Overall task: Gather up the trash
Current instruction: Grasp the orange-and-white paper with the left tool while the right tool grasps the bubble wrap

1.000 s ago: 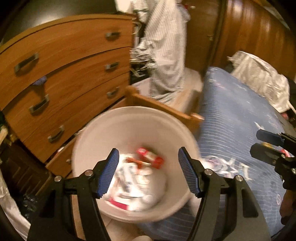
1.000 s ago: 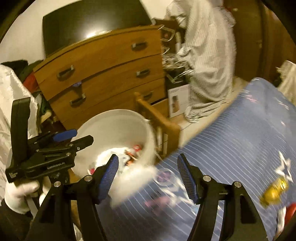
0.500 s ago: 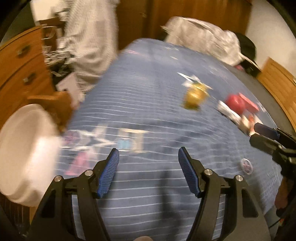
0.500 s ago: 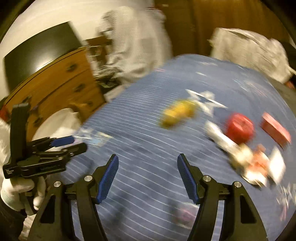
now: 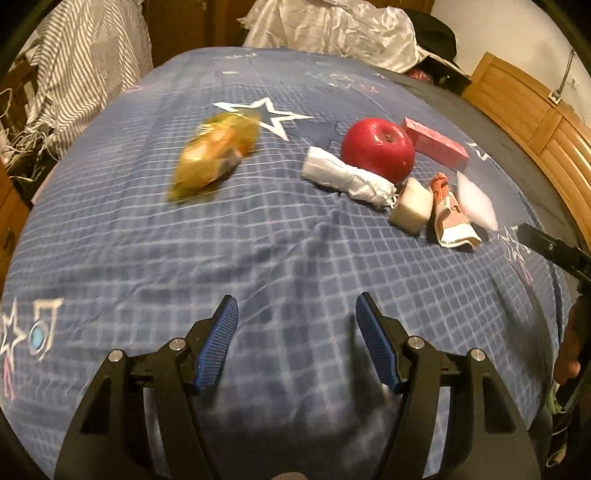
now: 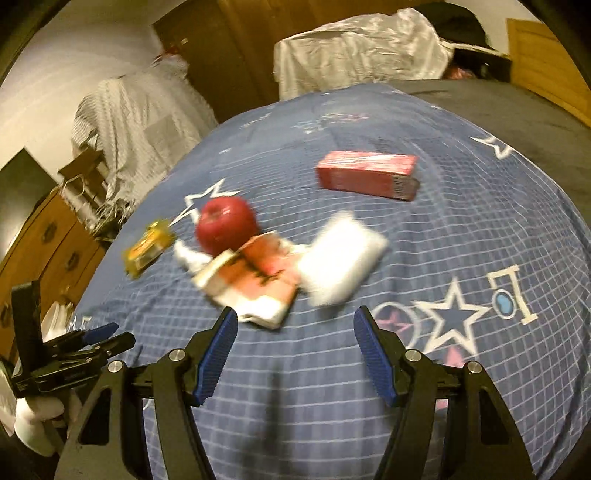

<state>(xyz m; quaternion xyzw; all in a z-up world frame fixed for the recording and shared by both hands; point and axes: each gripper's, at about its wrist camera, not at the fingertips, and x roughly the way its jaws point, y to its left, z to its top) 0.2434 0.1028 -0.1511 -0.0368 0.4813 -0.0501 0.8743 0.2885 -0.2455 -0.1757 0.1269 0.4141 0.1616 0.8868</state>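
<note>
Several items lie on the blue star-patterned bedspread (image 5: 258, 236): a yellow wrapper (image 5: 214, 153), a white crumpled tissue (image 5: 347, 181), a red apple (image 5: 376, 147), a pink box (image 5: 436, 144), a cream block (image 5: 412, 205), a red-and-white wrapper (image 5: 452, 214) and a white packet (image 5: 476, 201). My left gripper (image 5: 297, 332) is open and empty, short of them. My right gripper (image 6: 295, 343) is open and empty, just in front of the red-and-white wrapper (image 6: 258, 280) and white packet (image 6: 341, 266). The apple (image 6: 226, 224), pink box (image 6: 367, 175) and yellow wrapper (image 6: 147, 249) lie beyond.
A wooden dresser (image 6: 40, 236) and hanging striped clothes (image 6: 129, 122) stand left of the bed. A white cloth heap (image 5: 332, 29) lies at the far end. A wooden bed frame (image 5: 524, 103) runs along the right. The left gripper shows in the right wrist view (image 6: 70, 354).
Both grippers swung from the white trash bucket beside the dresser to over the bed. The bucket has left both views; the scattered items now fill them. Both stayed open.
</note>
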